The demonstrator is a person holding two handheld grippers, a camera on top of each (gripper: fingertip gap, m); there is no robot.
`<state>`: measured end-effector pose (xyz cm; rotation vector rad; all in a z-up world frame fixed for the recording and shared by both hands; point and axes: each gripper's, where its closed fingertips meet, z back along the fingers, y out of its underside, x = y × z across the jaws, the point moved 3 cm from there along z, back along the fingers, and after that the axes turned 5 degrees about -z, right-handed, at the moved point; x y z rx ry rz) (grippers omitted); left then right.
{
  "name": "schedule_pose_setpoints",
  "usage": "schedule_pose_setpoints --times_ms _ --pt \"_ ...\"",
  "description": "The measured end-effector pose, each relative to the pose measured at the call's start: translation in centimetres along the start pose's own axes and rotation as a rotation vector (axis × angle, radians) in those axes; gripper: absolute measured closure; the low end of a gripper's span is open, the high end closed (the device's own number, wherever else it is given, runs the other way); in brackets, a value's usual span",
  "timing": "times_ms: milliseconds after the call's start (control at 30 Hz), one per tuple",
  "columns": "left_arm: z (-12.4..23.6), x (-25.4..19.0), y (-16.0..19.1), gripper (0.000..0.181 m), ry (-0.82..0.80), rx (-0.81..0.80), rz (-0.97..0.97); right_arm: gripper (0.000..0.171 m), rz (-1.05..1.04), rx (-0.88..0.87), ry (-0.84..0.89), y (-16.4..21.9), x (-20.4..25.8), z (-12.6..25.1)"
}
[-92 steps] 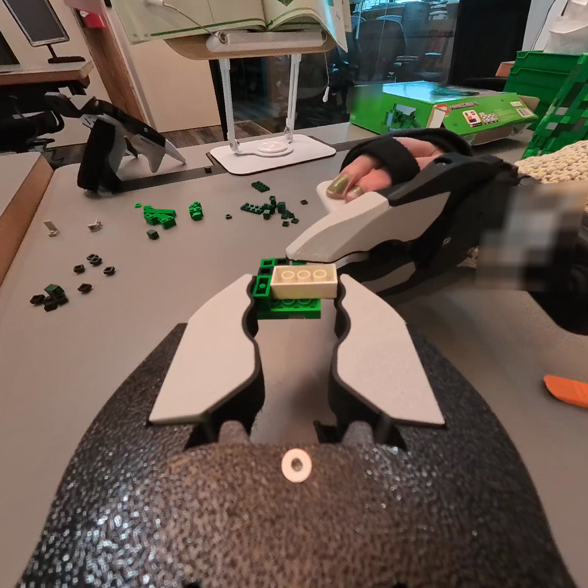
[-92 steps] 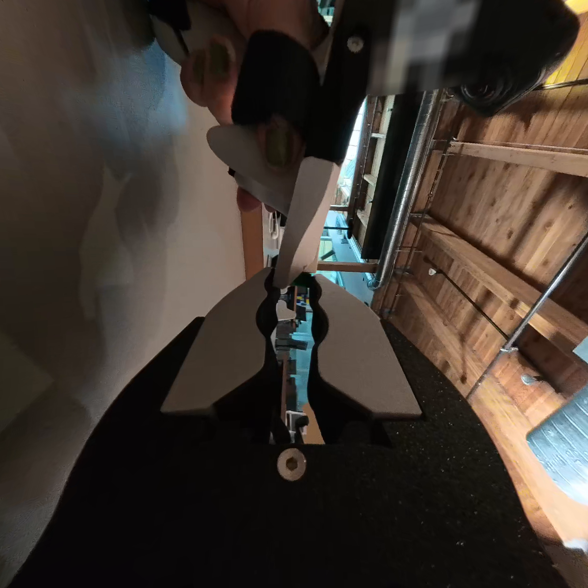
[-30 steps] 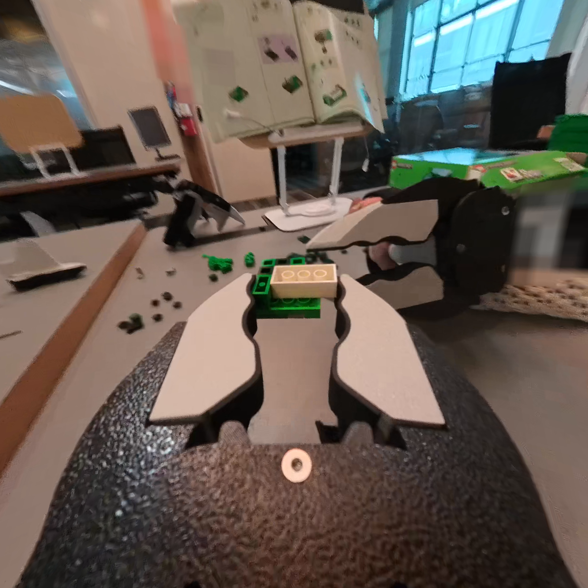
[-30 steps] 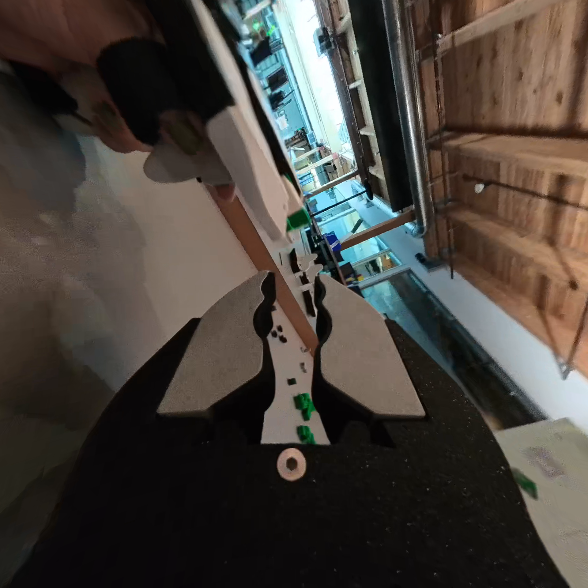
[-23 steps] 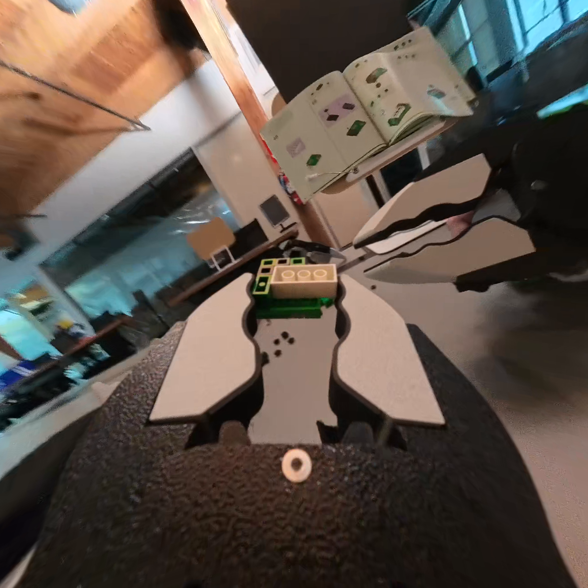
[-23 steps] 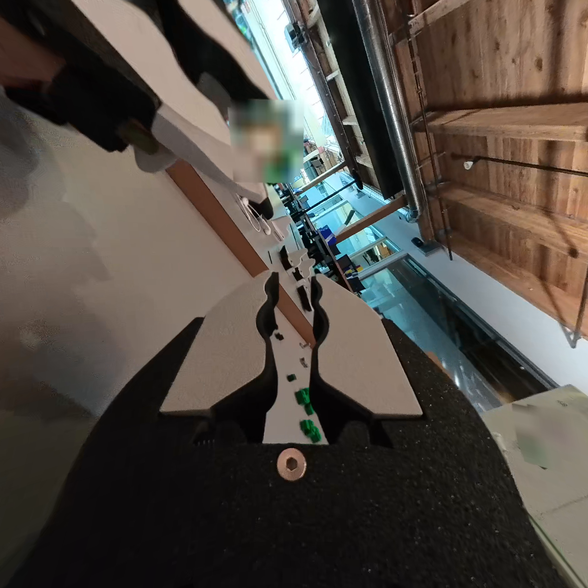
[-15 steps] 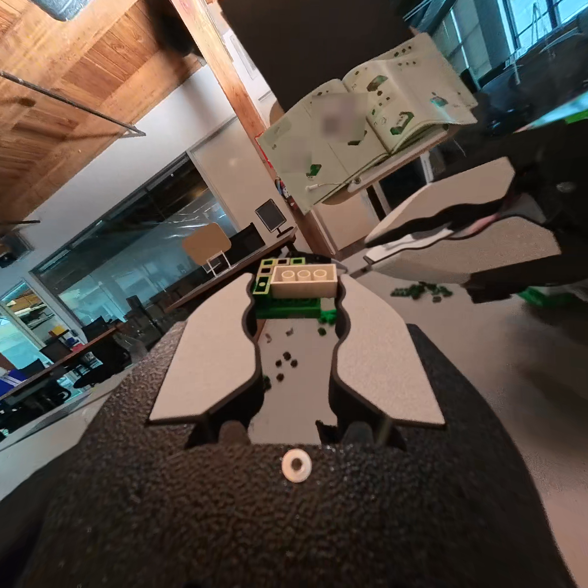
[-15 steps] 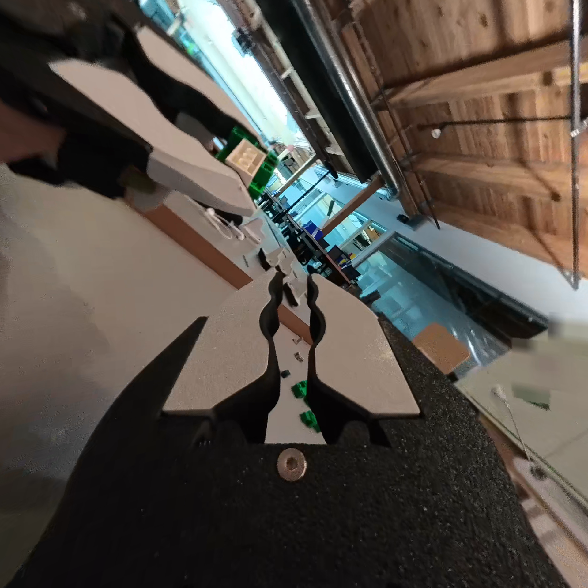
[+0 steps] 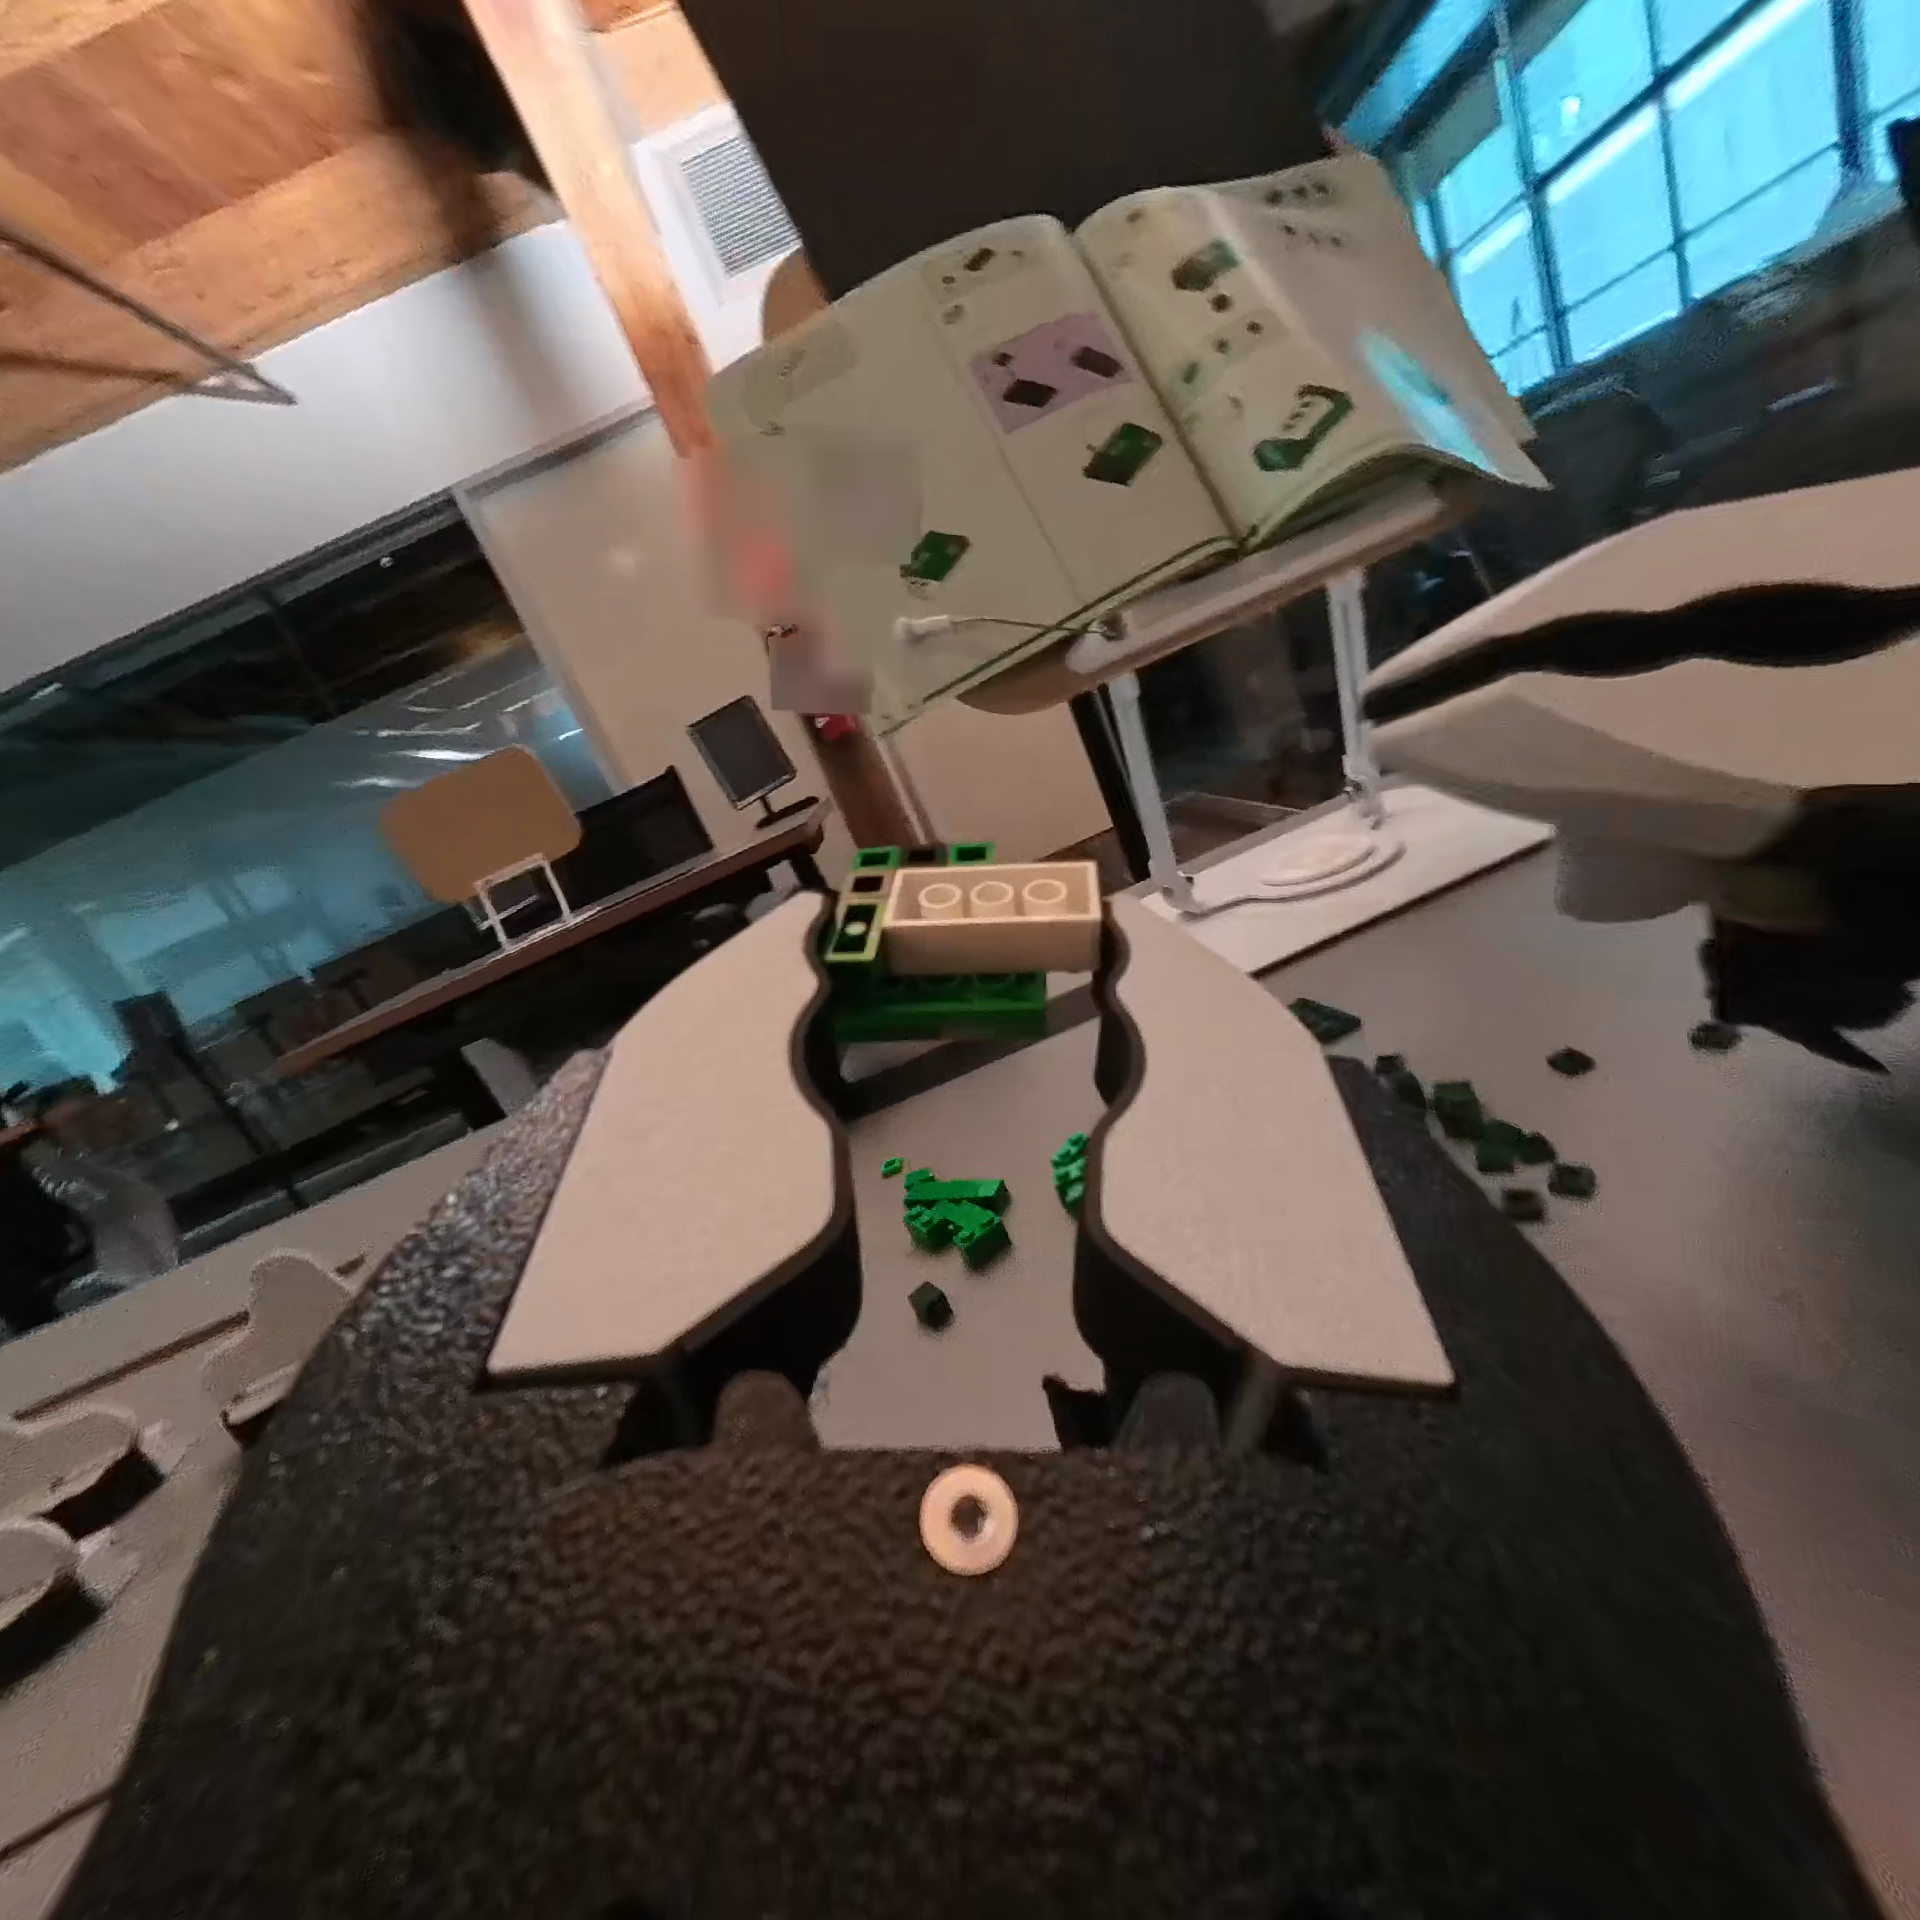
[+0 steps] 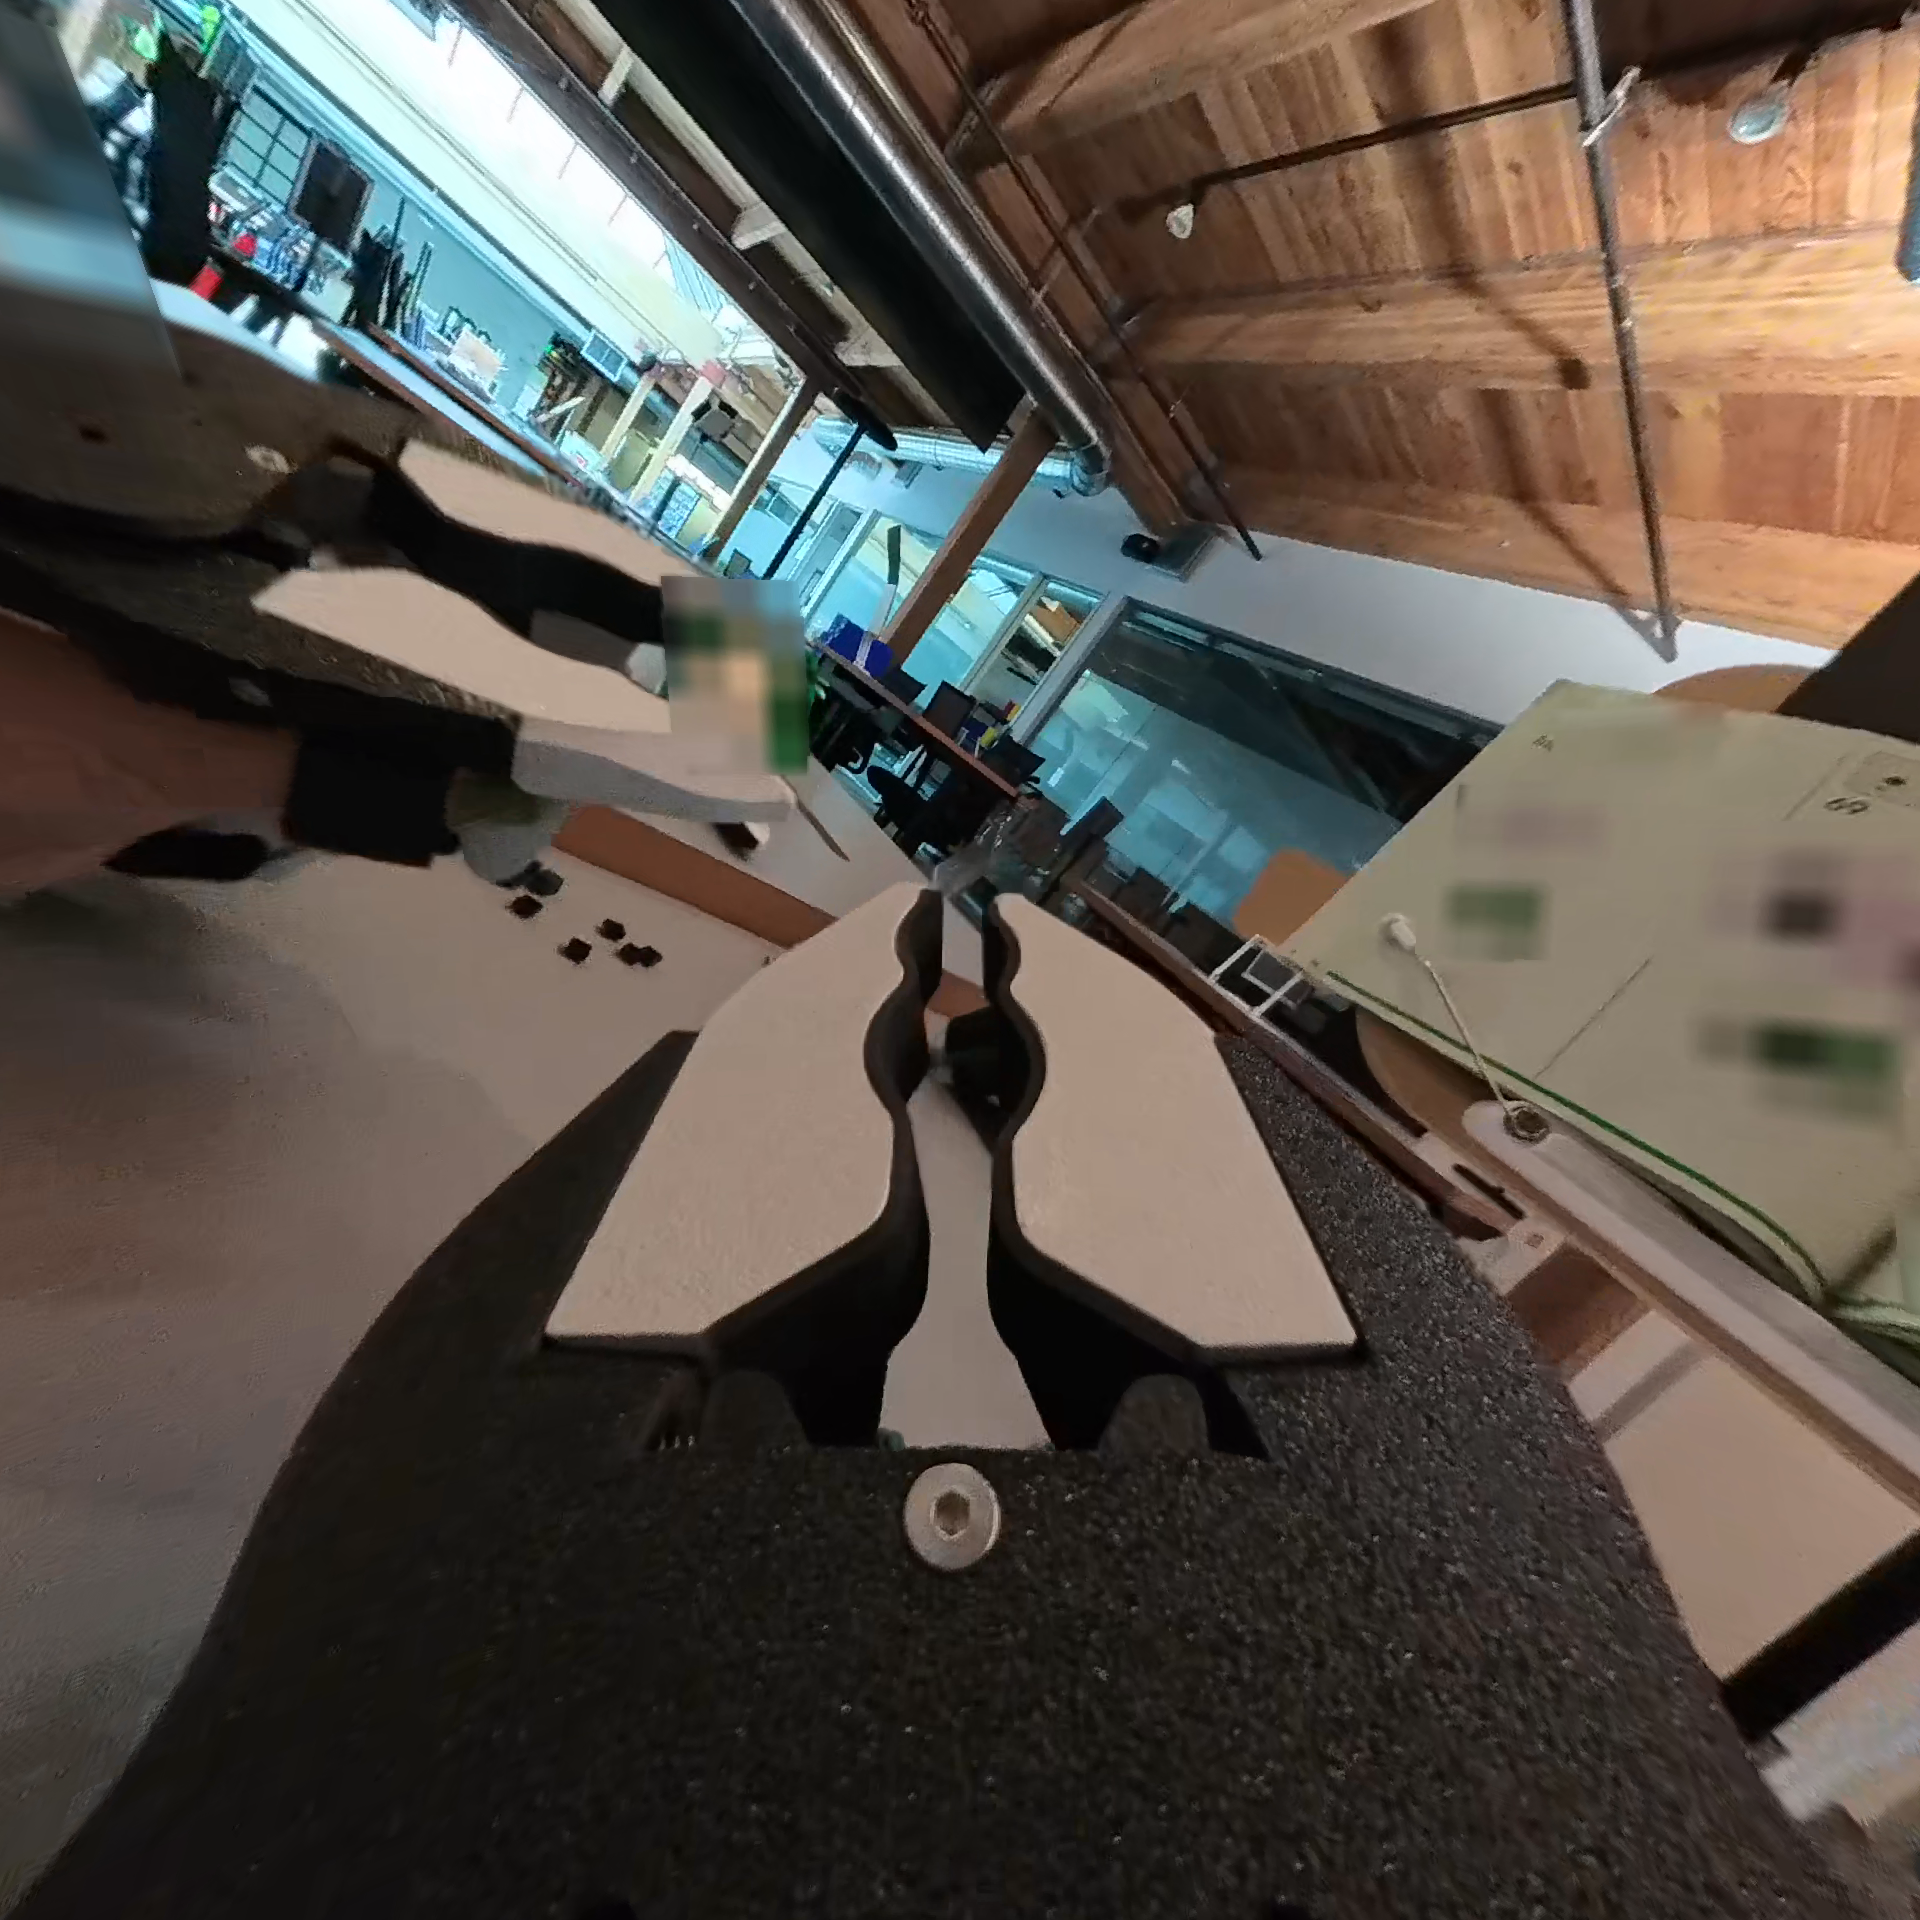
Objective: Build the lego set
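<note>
My left gripper (image 9: 961, 935) is shut on a small lego build (image 9: 940, 997): a green base with a cream brick (image 9: 992, 920) on top, held above the table. My right gripper (image 10: 961, 914) is almost fully closed, with only a thin slit between the tips and nothing seen between them. It is rolled on its side. It also shows at the right edge of the left wrist view (image 9: 1382, 717), a little to the right of the build and apart from it. The left gripper's fingers (image 10: 468, 644) show at the left in the right wrist view.
An open instruction booklet (image 9: 1122, 416) rests on a white stand (image 9: 1340, 862) behind the build. Loose bright green pieces (image 9: 956, 1216) and dark green pieces (image 9: 1496, 1132) lie on the grey table (image 9: 1558, 1403). Small dark pieces (image 10: 603, 940) lie under the left gripper.
My left gripper has lifted the build off the table and tilted upward. My right gripper's fingers have closed in and it has moved nearer the build.
</note>
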<state>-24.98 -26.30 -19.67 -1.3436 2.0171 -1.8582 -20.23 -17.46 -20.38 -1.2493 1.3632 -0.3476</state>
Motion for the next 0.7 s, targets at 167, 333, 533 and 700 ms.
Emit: schedule_pose_setpoints --times_ms 167,333,533,700 --pt "0.2 -1.1 -0.9 0.135 0.054 -0.038 -0.003 0.166 -0.035 0.047 -0.010 1.1 -0.3 -0.3" --pt "0.0 -2.5 -1.2 0.135 0.136 -0.036 0.004 0.167 -0.053 0.081 0.024 1.7 -1.1 -0.1" --pt "-0.1 -3.3 -0.8 0.135 0.176 -0.012 -0.021 0.171 -0.068 0.163 0.155 3.0 -3.1 0.1" --pt "0.0 -3.3 -0.4 0.135 0.187 0.011 -0.003 0.171 -0.129 0.142 0.133 2.9 -3.4 0.3"
